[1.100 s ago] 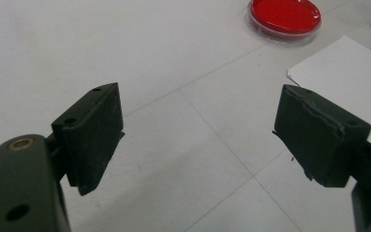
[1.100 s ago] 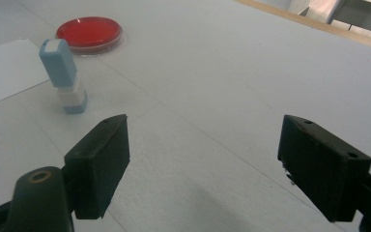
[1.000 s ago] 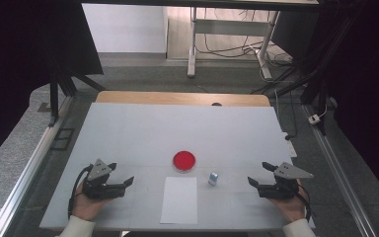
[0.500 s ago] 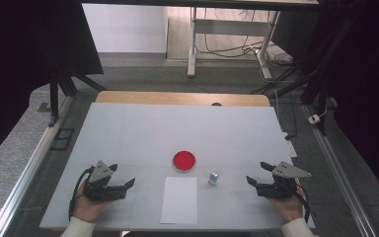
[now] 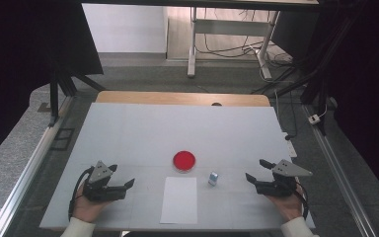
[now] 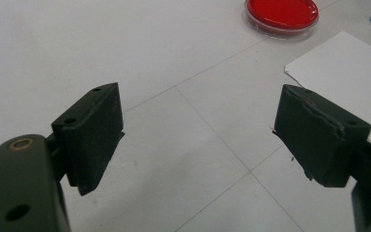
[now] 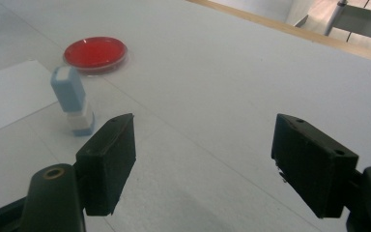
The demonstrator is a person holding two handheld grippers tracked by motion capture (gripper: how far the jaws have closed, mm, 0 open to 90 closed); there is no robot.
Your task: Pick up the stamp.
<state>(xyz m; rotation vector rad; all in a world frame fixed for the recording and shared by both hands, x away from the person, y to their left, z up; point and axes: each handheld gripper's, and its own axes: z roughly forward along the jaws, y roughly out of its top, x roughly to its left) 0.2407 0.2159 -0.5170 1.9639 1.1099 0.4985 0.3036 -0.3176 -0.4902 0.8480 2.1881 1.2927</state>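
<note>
Two grippers sit low at the near edge of the white table (image 5: 128,128), one at each side, and both hold nothing. The left gripper (image 5: 128,184) rests near the left corner in the person's left hand (image 5: 86,207); its jaws stand wide apart, and in the left gripper view (image 6: 198,130) bare tabletop shows between them. The right gripper (image 5: 257,170) is at the near right in the right hand (image 5: 288,206), jaws likewise spread wide — in the right gripper view (image 7: 203,145) there is plain white surface between the black pads.

Between the two grippers, near the middle of the near edge, lies a white sheet of paper (image 5: 179,199), flat and lengthwise toward the person. Just beyond its far edge stands a red round dish (image 5: 184,160), shallow, with a clear rim; it is close to the sheet but apart from it. To the right of the sheet's far right corner stands a small blue-and-white stamp (image 5: 213,178) — upright, blue top over a white lower part, just beside the paper. It is the thing nearest the right gripper, ahead and left of that gripper's jaws in the right gripper view (image 7: 72,101), and well apart from them. A wooden strip (image 5: 182,98) edges the far side of the table.
</note>
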